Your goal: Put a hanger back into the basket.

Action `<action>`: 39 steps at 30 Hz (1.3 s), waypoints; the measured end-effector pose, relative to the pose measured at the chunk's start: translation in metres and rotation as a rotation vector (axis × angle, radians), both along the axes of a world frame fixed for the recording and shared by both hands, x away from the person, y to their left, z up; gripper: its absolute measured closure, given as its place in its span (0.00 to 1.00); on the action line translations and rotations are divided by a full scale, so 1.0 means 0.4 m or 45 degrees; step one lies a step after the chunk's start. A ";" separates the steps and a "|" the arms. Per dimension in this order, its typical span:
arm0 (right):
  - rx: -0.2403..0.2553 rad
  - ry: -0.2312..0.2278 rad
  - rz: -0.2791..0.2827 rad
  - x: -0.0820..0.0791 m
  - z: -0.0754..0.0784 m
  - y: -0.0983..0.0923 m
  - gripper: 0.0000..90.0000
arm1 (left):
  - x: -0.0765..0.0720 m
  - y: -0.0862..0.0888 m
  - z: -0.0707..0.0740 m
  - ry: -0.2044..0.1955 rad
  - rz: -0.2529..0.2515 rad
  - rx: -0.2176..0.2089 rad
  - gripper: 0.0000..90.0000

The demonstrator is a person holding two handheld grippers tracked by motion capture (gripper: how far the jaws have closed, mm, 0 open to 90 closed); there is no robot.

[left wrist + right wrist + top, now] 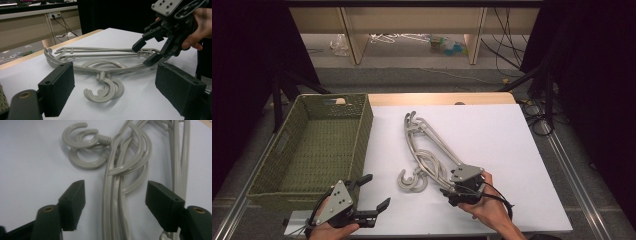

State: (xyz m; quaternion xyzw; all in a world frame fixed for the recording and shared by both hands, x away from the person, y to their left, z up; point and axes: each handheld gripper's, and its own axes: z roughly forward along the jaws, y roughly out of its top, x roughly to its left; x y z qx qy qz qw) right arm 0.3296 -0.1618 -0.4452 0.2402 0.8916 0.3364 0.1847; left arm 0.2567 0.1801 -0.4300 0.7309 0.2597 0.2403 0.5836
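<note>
A stack of grey plastic hangers [428, 146] lies slantwise on the white table top [492, 135], its hooks [412, 181] pointing toward the front. My right gripper [446, 187] sits at the near end of the stack, and the hanger arms [117, 195] run between its open jaws. Neither pad [73, 201] touches them. From the left gripper view, the right gripper [146, 53] straddles that same end of the hangers [100, 66]. My left gripper [376, 191] rests near the front edge, left of the hooks, open with nothing in it [120, 92].
A green woven basket [364, 132] stands along the table's left side, right beside my left gripper. The table's front edge runs just under both hands. Beyond the far edge are wooden shelf legs, cables and small items on the floor.
</note>
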 end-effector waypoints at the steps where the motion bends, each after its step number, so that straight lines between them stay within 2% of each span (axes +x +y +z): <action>1: -0.045 0.009 0.009 0.010 -0.009 0.016 0.42 | 0.001 0.000 0.000 -0.003 -0.001 0.002 0.18; 3: -0.082 0.026 0.007 0.019 -0.016 0.029 0.45 | 0.001 0.000 0.000 -0.004 -0.002 0.005 0.18; 4: -0.082 0.026 0.007 0.019 -0.016 0.029 0.45 | 0.000 0.000 -0.001 -0.001 -0.003 0.007 0.18; 6: -0.123 0.019 0.008 0.030 -0.025 0.046 0.46 | 0.001 0.000 -0.001 0.000 -0.002 0.004 0.18; 7: -0.153 0.031 0.020 0.037 -0.033 0.061 0.50 | 0.002 0.000 -0.001 -0.003 -0.003 0.007 0.18; 9: -0.165 0.036 0.029 0.039 -0.034 0.064 0.50 | 0.002 0.000 -0.001 -0.006 -0.010 0.015 0.18; 10: -0.198 0.081 0.030 0.045 -0.038 0.074 0.54 | 0.001 -0.001 -0.001 0.002 -0.004 0.006 0.18; 12: -0.228 0.053 0.020 0.054 -0.046 0.083 0.57 | 0.003 0.000 -0.001 -0.006 -0.009 0.016 0.18; 14: -0.238 0.076 0.019 0.058 -0.046 0.085 0.58 | 0.002 -0.002 -0.002 -0.002 -0.009 0.004 0.18; 15: -0.251 0.068 0.015 0.062 -0.047 0.089 0.60 | 0.001 -0.001 -0.002 0.002 -0.006 0.014 0.18; 16: -0.266 0.064 0.015 0.064 -0.048 0.092 0.62 | 0.003 -0.002 -0.003 -0.004 -0.012 -0.002 0.18; 18: -0.312 0.069 0.011 0.069 -0.054 0.101 0.64 | 0.003 -0.001 -0.002 -0.001 -0.005 0.009 0.18; 23: -0.343 0.067 0.010 0.071 -0.055 0.113 0.70 | 0.004 -0.001 -0.002 0.002 -0.003 0.015 0.18; 25: -0.351 0.057 0.023 0.071 -0.051 0.115 0.76 | 0.003 -0.001 -0.003 0.008 -0.005 0.018 0.18; 29: -0.362 0.058 0.031 0.070 -0.044 0.114 0.80 | 0.004 -0.001 -0.003 0.007 -0.005 0.014 0.18; 30: -0.361 0.052 0.036 0.070 -0.040 0.114 0.81 | 0.003 -0.002 -0.003 0.018 0.000 0.003 0.18; 33: -0.352 0.039 0.055 0.065 -0.027 0.114 0.86 | 0.005 0.001 -0.002 0.009 -0.002 0.010 0.18; 37: -0.351 0.057 0.076 0.061 -0.012 0.110 0.87 | 0.005 0.001 -0.002 0.005 -0.005 0.000 0.18; 39: -0.352 0.043 0.072 0.057 -0.003 0.107 0.88 | 0.005 0.002 0.000 0.005 0.000 0.010 0.18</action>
